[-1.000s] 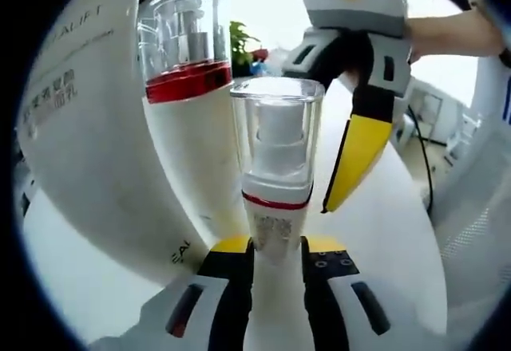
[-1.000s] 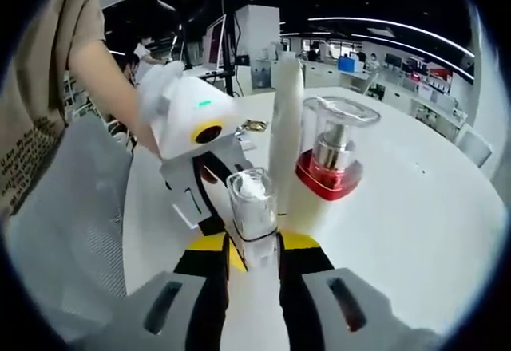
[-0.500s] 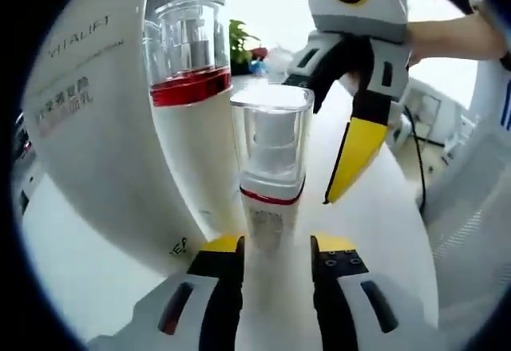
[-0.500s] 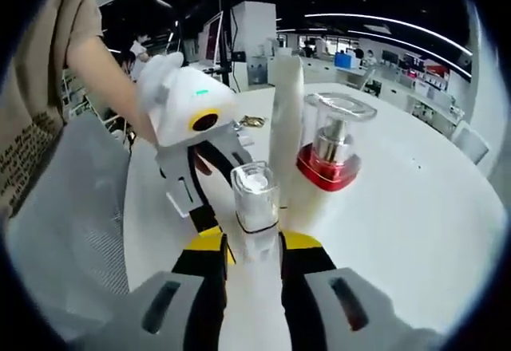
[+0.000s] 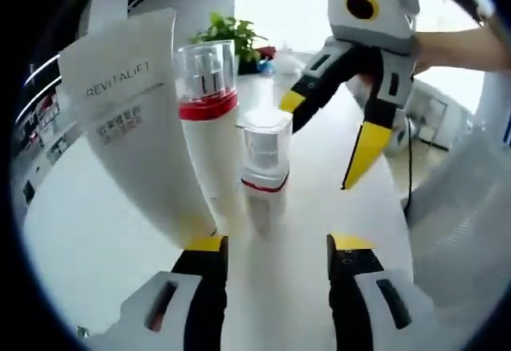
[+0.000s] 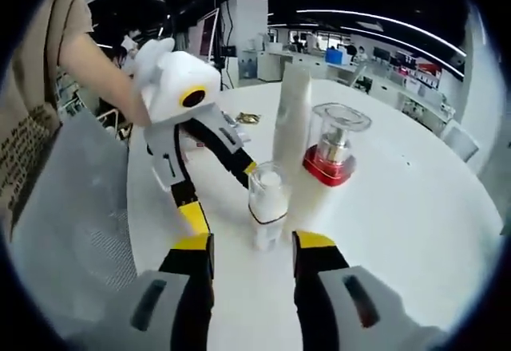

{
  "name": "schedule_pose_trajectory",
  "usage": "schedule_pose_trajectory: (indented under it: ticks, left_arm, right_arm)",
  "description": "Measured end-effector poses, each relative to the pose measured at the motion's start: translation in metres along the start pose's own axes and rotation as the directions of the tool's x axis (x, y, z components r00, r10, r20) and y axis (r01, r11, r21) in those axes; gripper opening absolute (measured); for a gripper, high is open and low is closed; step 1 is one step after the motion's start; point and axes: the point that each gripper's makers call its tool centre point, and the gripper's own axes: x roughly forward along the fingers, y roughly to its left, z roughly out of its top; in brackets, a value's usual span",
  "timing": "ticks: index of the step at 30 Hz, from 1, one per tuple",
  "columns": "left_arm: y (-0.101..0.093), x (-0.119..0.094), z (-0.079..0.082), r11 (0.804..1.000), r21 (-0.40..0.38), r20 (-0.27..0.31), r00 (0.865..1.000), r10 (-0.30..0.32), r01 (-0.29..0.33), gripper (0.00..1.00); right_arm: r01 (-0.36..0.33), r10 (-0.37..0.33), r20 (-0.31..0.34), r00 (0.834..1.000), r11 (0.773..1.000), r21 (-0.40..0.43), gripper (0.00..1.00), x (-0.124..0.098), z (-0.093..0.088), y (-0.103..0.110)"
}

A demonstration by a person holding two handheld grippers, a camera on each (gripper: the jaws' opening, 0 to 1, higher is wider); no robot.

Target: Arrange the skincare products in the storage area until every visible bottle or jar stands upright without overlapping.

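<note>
In the left gripper view, the left tool (image 5: 274, 249) has its jaws apart with nothing between them, and the small spray bottle (image 5: 264, 177) stands upright on the white surface (image 5: 96, 263) just ahead of the jaw tips. Just beside it, touching or nearly so, stands a taller pump bottle (image 5: 209, 147) with a red band, and behind that a white tube (image 5: 137, 136) printed REVITALIFT, upright on its cap end. The right tool (image 5: 339, 140) hangs beyond the spray bottle, its yellow-tipped jaws spread wide on either side of the bottle's far side.

In the right gripper view, the right tool (image 6: 252, 249) is likewise open and empty, the spray bottle (image 6: 267, 206) standing free just ahead of its jaws. The pump bottle (image 6: 326, 171) and tube (image 6: 291, 124) stand close behind it, and the left tool (image 6: 217, 177) reaches in from the left with jaws apart.

The step looks like letting go of a bottle just stood up. To do it well, draw each tool straight back along its own jaws, without sideways drift, since the bottle is narrow and a brush from a jaw could tip it into the pump bottle.
</note>
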Motion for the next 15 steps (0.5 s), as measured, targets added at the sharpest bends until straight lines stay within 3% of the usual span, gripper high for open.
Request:
schedule_pose_trajectory:
  ticks: [7,15]
  left_arm:
    - [-0.01,-0.022,-0.005,1.0,-0.024,-0.014,1.0,0.017,-0.017,0.59]
    - [-0.027,-0.049,-0.019,0.995,-0.098,-0.037,0.999,0.033,-0.036,0.69]
  right_arm:
    - [0.028,-0.028,0.001,1.0,0.999,0.028,0.46,-0.013,-0.002,0.014]
    - [0.103,-0.106,0.02,0.994,0.989,0.106,0.64,-0.03,-0.001,0.024]
